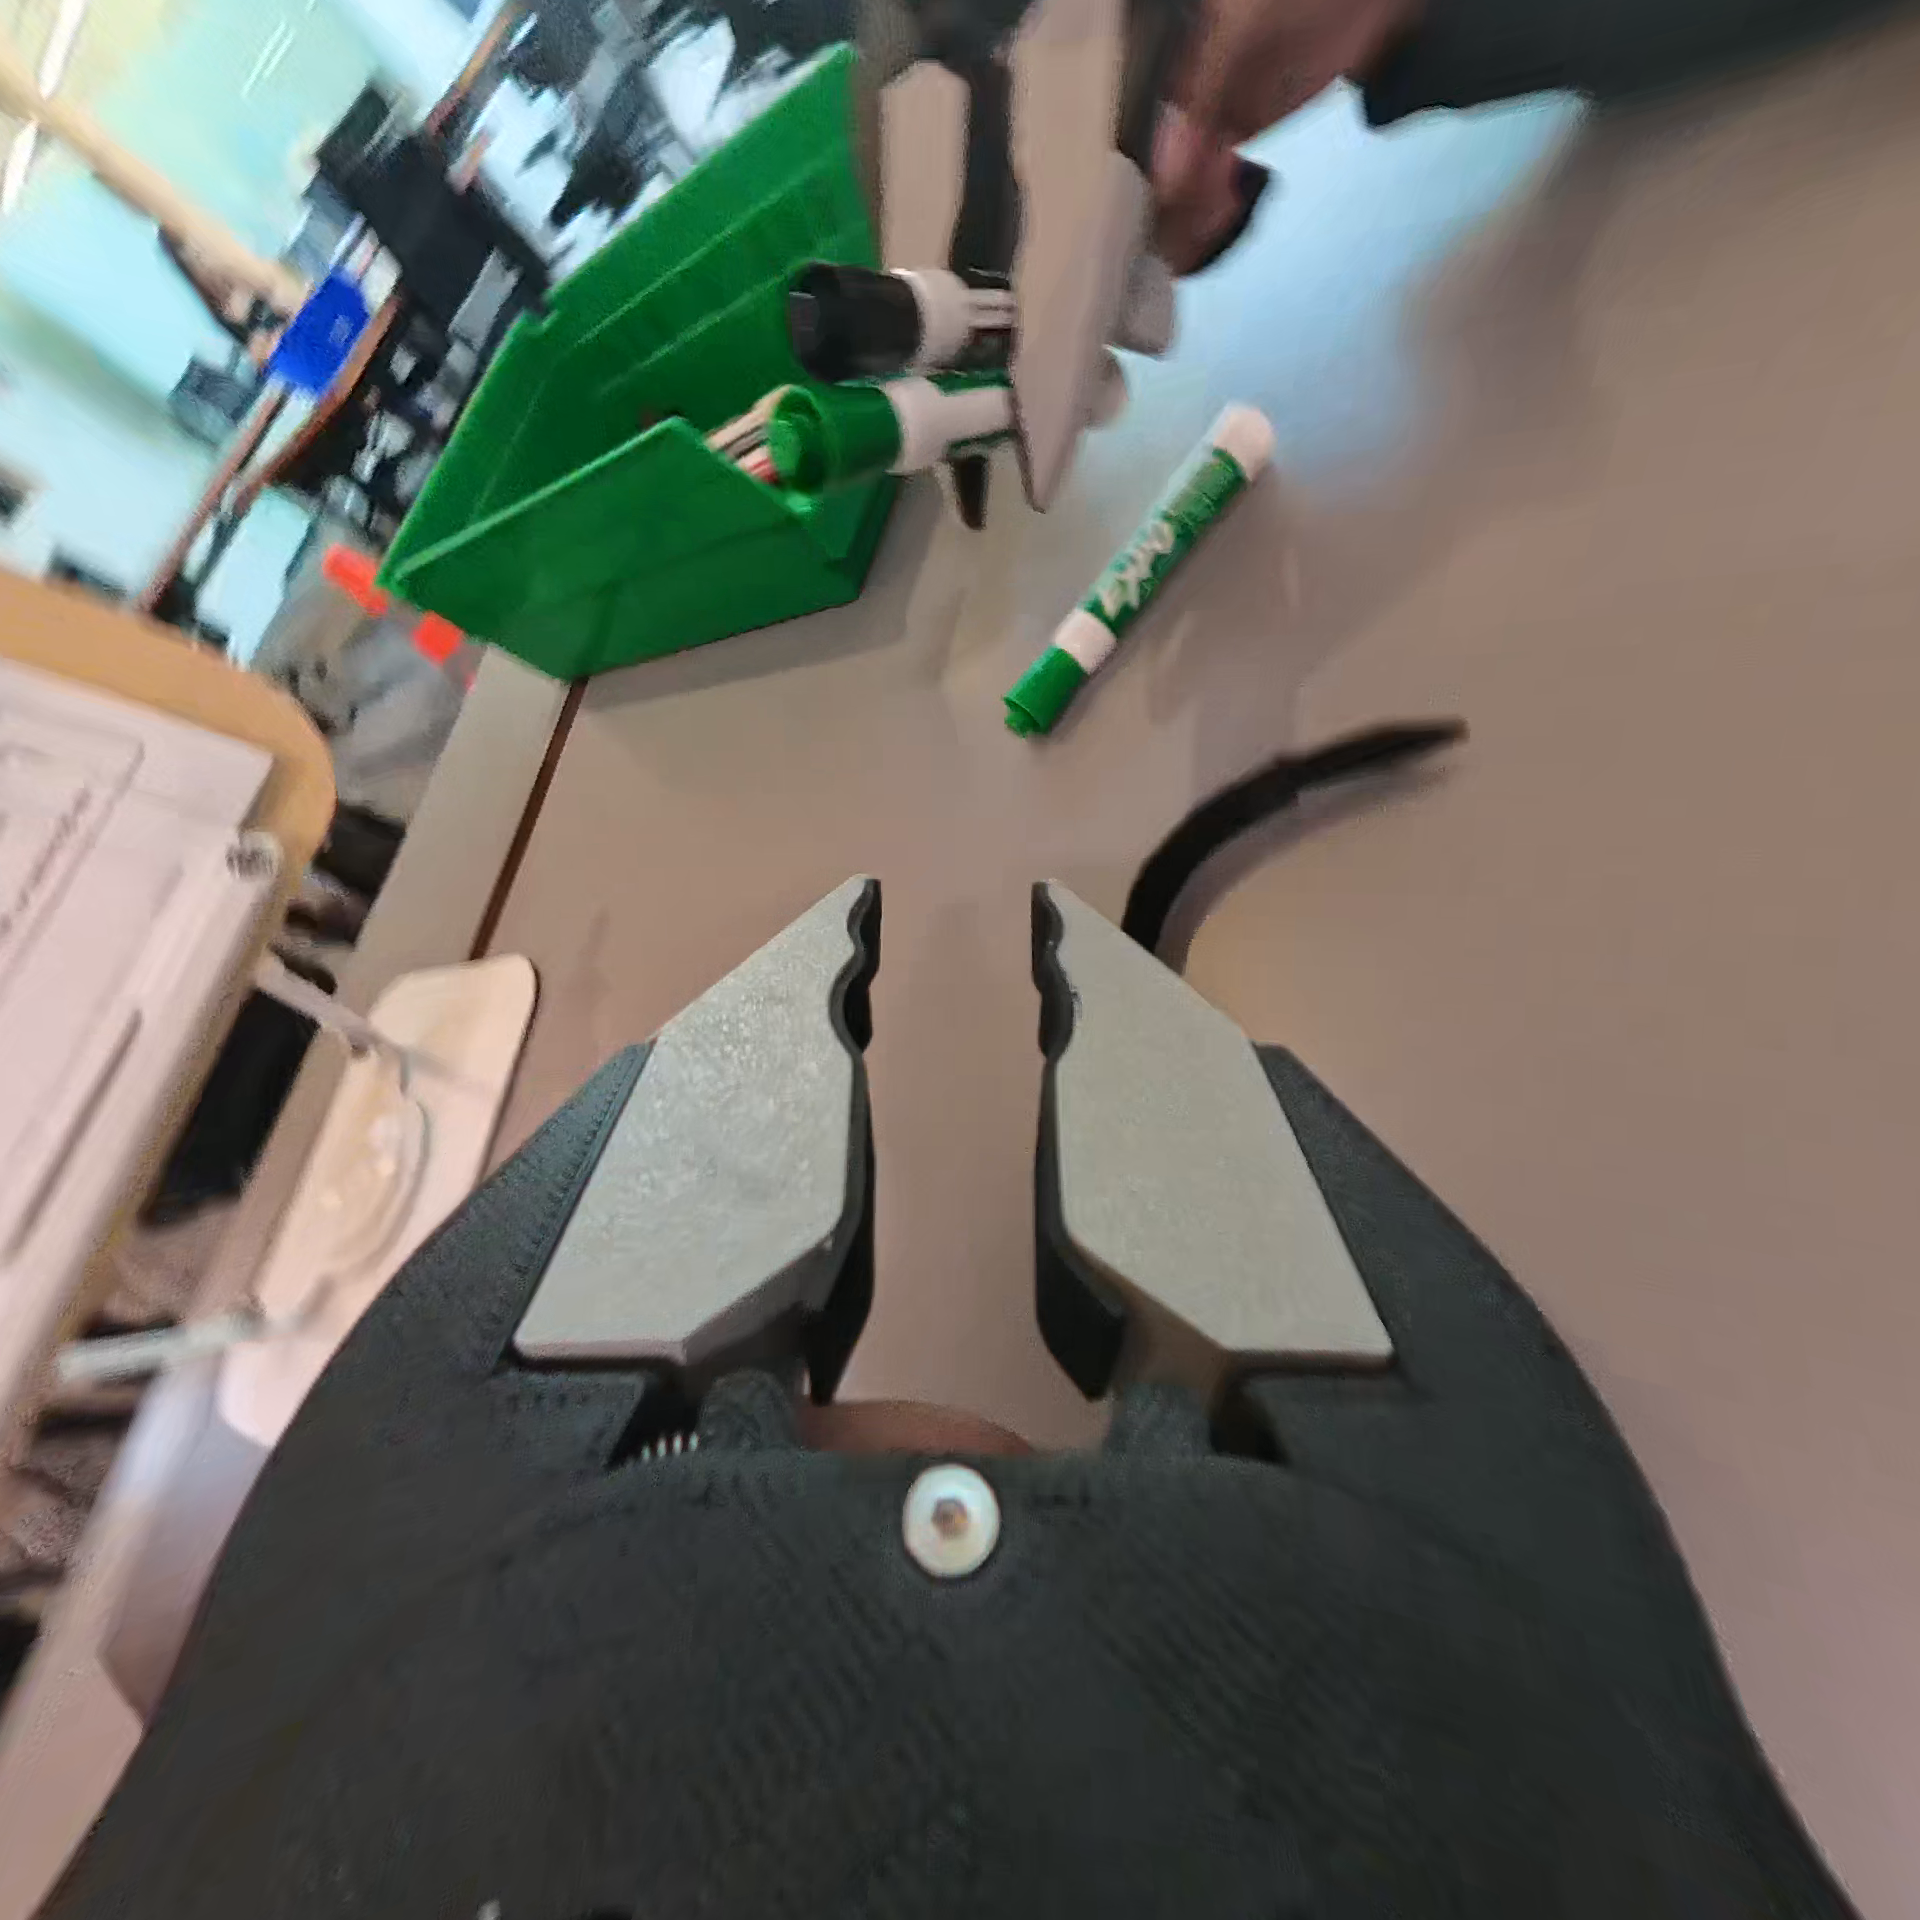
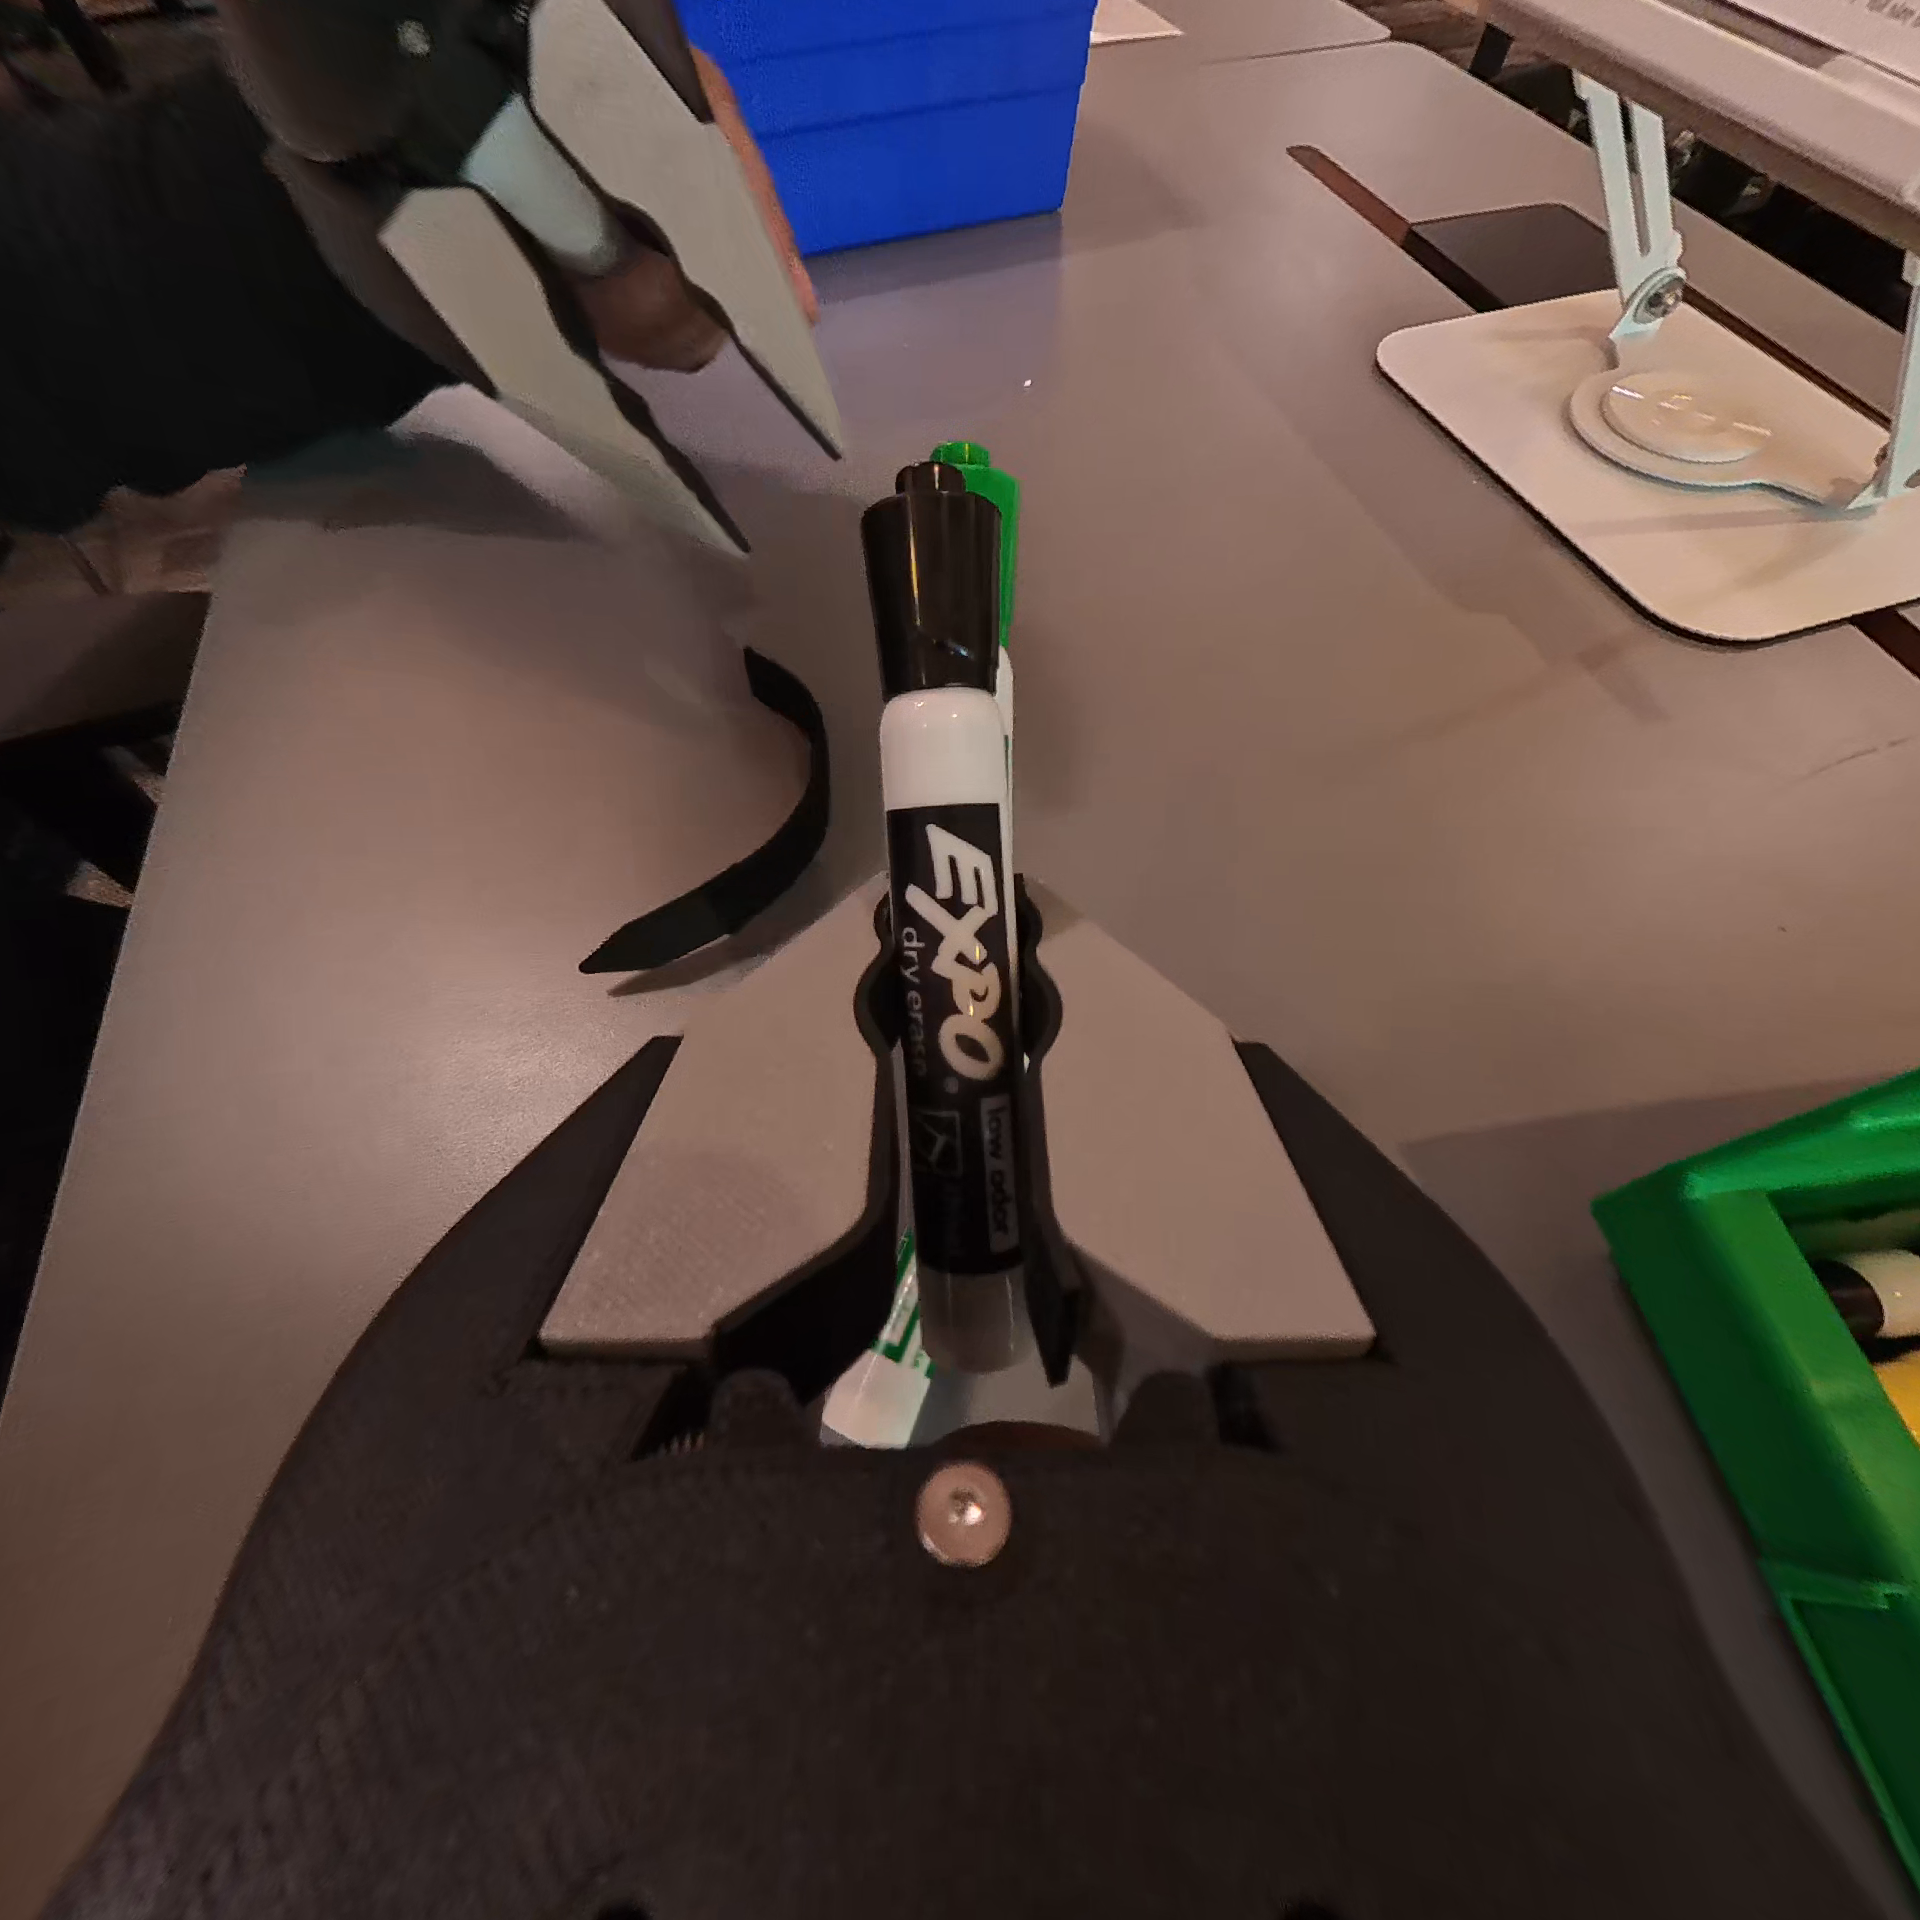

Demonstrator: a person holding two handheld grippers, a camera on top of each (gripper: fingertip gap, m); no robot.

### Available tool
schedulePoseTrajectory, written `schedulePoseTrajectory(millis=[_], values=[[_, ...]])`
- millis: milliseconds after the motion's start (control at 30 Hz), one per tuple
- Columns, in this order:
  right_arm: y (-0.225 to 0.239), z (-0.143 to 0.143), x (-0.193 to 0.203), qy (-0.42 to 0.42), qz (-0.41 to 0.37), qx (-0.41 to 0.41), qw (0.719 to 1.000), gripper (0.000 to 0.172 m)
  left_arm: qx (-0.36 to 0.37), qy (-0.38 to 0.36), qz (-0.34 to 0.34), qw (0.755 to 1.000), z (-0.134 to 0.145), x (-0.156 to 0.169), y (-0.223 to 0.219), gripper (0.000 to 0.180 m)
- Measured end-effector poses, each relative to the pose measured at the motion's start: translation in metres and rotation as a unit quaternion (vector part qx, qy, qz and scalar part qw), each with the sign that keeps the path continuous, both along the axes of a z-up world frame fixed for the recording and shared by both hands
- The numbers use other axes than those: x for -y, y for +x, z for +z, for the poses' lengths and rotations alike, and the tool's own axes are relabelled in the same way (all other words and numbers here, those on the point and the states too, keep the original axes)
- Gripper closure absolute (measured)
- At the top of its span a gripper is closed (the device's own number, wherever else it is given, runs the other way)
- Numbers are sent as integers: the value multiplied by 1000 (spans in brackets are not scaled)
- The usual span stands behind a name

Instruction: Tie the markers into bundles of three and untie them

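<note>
Over on the left side, the left gripper [image 1: 956, 935] hangs above the grey tabletop [image 1: 1558, 1039] with its jaws parted and nothing between the pads, just bare table showing through the gap. Just off its right fingertip lies the curved black fabric strap [image 1: 1278, 800], unfastened and flat on the surface, its free end sweeping away to the right. Beyond that, a loose green-capped white dry-erase marker [image 1: 1143, 566] lies on the table, long axis running diagonally away from the left gripper, cap end nearest it.

Moving right, the right gripper [image 2: 956, 977] is clamped on a black-capped dry-erase marker [image 2: 940, 790], both dark pads pressed against the barrel, with a second green-capped marker [image 2: 992, 499] tucked behind it in the same grip. The pair points straight out along the fingers, caps forward. Farthest right sits the green plastic bin [image 2: 1704, 1226] with more markers inside.

Two in the grip, one on the table: by my read the bundle is one short. The loose marker and the strap both lie ahead of the empty left gripper, so that one looks best placed to fetch either. The strap is the nearer of the two, almost at its fingertip.
</note>
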State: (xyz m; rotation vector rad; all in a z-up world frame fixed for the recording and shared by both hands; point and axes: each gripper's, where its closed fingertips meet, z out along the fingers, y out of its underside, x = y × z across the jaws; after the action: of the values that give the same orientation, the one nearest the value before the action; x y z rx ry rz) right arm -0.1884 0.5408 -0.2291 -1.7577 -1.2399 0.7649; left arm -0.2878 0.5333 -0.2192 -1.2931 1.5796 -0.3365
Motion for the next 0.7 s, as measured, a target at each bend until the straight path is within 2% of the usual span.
schedulePoseTrajectory(millis=[67, 167, 267, 400, 433, 467, 700], values=[[1, -1, 0, -6, -4, 4, 1000, 157, 15, -62, 53, 997, -1, 7, 5, 154], [4, -4, -2, 1, -12, 17, 1000, 156, -2, -132, 90, 987, -18, 20, 9, 157], [4, -4, -2, 1, -15, 18, 1000, 157, -38, -127, 136, 982, -40, 6, 5, 157], [5, -5, -2, 2, -18, 19, 1000, 156, -125, -134, 174, 968, -80, -14, -6, 160], [4, -6, 0, -3, -14, 19, 1000, 157, -121, -134, 171, 969, -81, -16, -4, 173], [3, -7, 3, -11, -5, 19, 1000, 157, -119, -139, 167, 969, -82, -18, -2, 175], [-18, -23, 30, -15, 56, 76, 995, 156, -133, -126, 142, 973, -70, -25, 5, 180]])
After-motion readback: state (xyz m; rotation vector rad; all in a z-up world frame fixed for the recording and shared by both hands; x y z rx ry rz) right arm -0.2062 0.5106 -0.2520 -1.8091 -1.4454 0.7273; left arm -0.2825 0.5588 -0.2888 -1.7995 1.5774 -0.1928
